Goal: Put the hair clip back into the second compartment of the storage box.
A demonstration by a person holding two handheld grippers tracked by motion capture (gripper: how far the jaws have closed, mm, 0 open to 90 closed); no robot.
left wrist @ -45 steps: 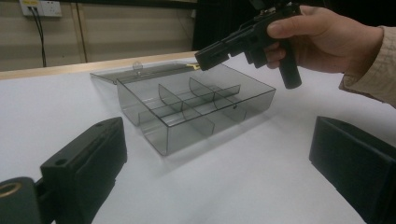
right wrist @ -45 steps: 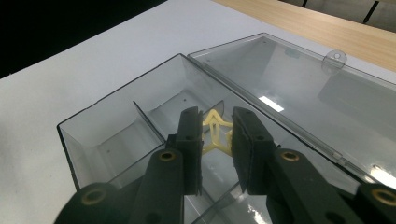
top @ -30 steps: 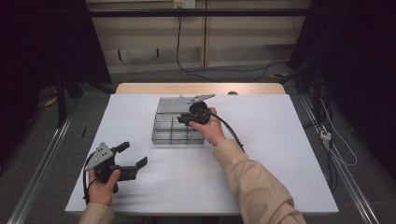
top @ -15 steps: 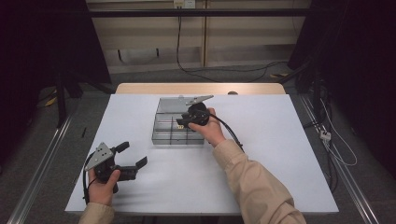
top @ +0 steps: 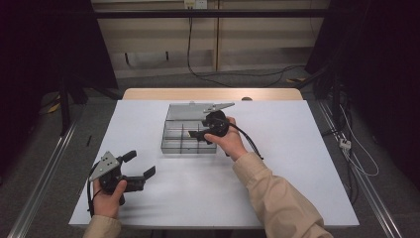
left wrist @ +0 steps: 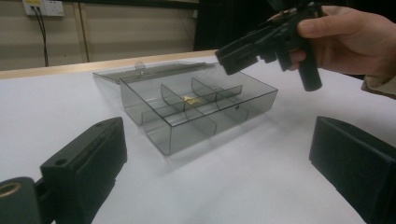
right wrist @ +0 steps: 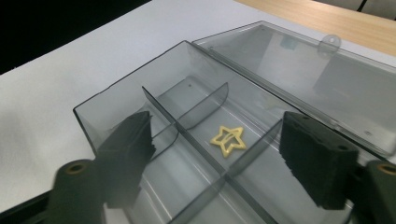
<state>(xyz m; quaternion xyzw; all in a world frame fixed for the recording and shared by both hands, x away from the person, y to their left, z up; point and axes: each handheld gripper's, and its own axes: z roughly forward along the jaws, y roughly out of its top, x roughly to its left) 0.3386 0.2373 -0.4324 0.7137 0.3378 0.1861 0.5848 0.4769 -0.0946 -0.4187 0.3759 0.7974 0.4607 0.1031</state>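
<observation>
Two grippers: one in each of the person's hands, both placed here against the clear box as landmark.
Clear box [top: 188, 136]: smoky see-through plastic, standing on the white table [top: 307, 163] toward its far middle; thin dividers split it into compartments.
Lid [right wrist: 299, 70]: swung fully open and lying flat behind the box on its far side, with a small tab at its outer edge.
Yellow star [right wrist: 228, 139]: a small outline-shaped piece lying flat on the box floor, in a middle compartment beside the long central divider; it touches neither gripper.
Right gripper [top: 200, 135]: held over the near right part of the box, pointing down into it. In the right gripper view the star lies below and between the two pads.
Right jaws: apart, having just been opening; nothing is clamped between them, and the pads press on nothing.
Right hand [top: 229, 141]: wrapped round the gripper body just at the box's right side, with a beige sleeve and a cable trailing back from it.
Left gripper [top: 139, 166]: well apart from the box, near the table's front left, aimed toward it.
Left jaws: wide apart, bare table between them.
Left hand [top: 110, 191]: grips the gripper from behind, near the front table edge.
Wooden strip [top: 148, 93]: bare tabletop beyond the box, past the white sheet.
</observation>
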